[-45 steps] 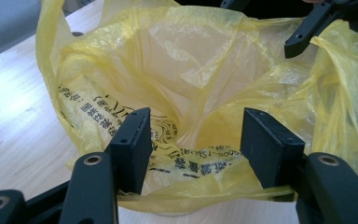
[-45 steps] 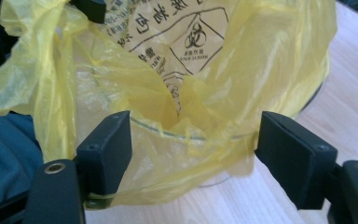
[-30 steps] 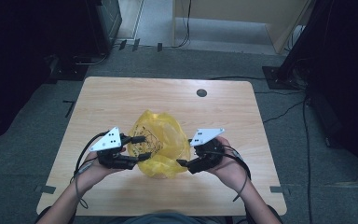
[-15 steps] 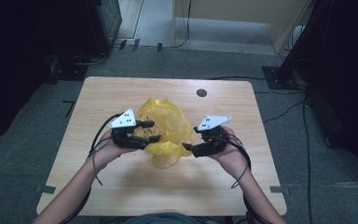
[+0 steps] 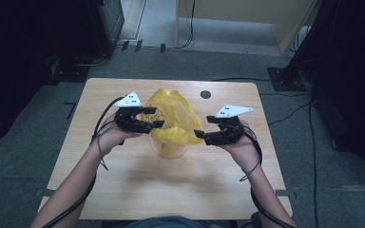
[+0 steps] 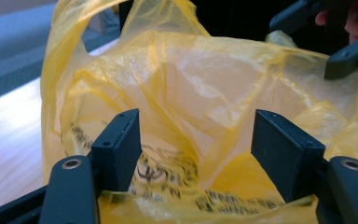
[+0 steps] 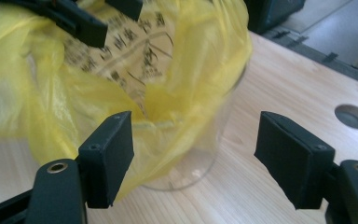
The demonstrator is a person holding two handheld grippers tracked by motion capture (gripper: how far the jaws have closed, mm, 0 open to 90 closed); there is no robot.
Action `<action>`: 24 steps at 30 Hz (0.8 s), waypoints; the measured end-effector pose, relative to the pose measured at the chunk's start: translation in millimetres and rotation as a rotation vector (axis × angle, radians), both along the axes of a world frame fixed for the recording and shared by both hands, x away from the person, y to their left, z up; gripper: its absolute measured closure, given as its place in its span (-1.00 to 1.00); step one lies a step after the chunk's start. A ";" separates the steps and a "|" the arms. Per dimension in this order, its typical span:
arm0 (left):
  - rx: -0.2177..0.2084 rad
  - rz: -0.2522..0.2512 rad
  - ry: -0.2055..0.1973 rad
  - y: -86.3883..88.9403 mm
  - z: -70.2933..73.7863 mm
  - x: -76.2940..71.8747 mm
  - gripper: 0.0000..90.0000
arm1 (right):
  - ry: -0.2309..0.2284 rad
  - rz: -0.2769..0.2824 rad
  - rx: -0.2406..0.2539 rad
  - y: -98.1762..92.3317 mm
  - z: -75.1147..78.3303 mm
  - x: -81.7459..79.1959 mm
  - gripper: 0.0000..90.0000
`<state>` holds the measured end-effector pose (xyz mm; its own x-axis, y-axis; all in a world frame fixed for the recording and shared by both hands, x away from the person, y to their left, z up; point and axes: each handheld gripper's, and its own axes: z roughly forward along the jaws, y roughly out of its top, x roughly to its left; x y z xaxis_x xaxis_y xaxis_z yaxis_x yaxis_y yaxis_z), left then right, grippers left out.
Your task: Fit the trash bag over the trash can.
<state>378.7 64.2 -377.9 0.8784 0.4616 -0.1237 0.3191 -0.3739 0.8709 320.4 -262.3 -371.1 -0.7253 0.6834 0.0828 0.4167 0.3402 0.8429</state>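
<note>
- Both your hands have carried the yellow bag (image 5: 171, 118) farther up the table (image 5: 123, 190), over the clear cup (image 7: 191, 154).
- Left gripper (image 5: 154, 124): jaws just opening, apart around film.
- Right gripper (image 5: 200, 135) gapes, unclamped.
- Tugging unevenly could topple the cup.

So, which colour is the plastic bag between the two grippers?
The plastic bag is translucent yellow with black print, clearest in the left gripper view.

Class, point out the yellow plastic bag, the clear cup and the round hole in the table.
yellow plastic bag (image 5: 176, 114), high view, on its crumpled upper side.
clear cup (image 7: 200, 154), right gripper view, on its bare wall.
round hole (image 5: 205, 94), high view, on its middle.
</note>
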 end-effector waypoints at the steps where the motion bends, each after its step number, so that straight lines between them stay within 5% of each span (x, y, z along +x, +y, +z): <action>1: 0.013 -0.002 -0.003 2.2 3.0 -3.5 -0.30 | -0.012 0.006 0.012 0.6 2.7 -1.5 -0.38; 6: 0.045 -0.005 -0.072 8.7 12.6 -26.3 -0.33 | -0.023 0.067 0.018 13.2 11.0 -10.3 -0.36; 11: 0.060 0.007 -0.092 13.4 8.7 -44.2 -0.37 | 0.002 0.096 -0.049 27.3 5.6 -13.7 -0.36; 24: 0.085 0.042 -0.081 20.5 -18.0 -57.4 -0.33 | 0.071 0.071 -0.075 15.9 -6.2 -3.0 0.43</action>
<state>321.2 84.7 -395.9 0.8639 0.5036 -0.0116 0.2655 -0.4356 0.8601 317.4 -246.4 -377.3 -0.7662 0.6368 0.0866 0.4473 0.4318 0.7832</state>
